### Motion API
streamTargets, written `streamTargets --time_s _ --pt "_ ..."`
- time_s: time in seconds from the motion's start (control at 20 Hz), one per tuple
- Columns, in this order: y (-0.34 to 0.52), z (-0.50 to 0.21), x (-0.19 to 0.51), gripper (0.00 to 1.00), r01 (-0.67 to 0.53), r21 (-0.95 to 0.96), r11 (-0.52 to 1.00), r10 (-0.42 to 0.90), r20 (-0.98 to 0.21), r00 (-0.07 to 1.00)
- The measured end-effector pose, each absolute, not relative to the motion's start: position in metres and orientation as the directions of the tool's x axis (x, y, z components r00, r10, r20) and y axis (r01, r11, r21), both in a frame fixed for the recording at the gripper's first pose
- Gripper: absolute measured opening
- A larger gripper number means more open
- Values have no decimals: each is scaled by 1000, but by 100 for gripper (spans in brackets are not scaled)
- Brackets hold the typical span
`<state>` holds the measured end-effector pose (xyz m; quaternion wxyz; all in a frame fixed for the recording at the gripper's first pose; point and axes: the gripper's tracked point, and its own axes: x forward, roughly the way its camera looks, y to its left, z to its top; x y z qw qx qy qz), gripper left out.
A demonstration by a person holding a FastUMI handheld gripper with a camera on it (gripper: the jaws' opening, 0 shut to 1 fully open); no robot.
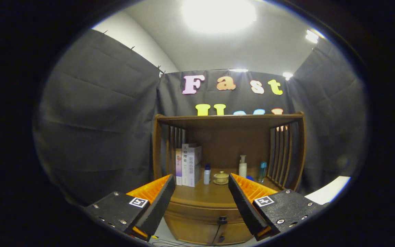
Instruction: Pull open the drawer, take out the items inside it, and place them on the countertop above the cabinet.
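Presently your jaws stand spread and empty, the drawer (206, 214) closed at 12 o'clock just beyond them, its knob (222, 218) between the fingers, under the tabletop (204, 193) carrying books (188, 164) and bottles (242, 166).

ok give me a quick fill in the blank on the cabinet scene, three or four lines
1. The tool has its fingers ____, with nothing between them.
2. The drawer under the countertop is ____.
3. The books stand ____ against the cabinet's slatted side.
4. The small cup sits on a ____, between the little white bottle and the pump bottle.

Missing words: open; closed; upright; saucer
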<state>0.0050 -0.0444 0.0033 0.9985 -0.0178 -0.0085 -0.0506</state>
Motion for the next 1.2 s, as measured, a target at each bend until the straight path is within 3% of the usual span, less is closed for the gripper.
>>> streamTargets --time_s 0.55,0.85,1.2 --pt "-57 7 6 96 150 -78 986 -146 62 987" --pt "-79 5 11 94 230 -265 936 -201 133 971" --pt "-111 -44 31 95 249 -133 959 -246 37 968"
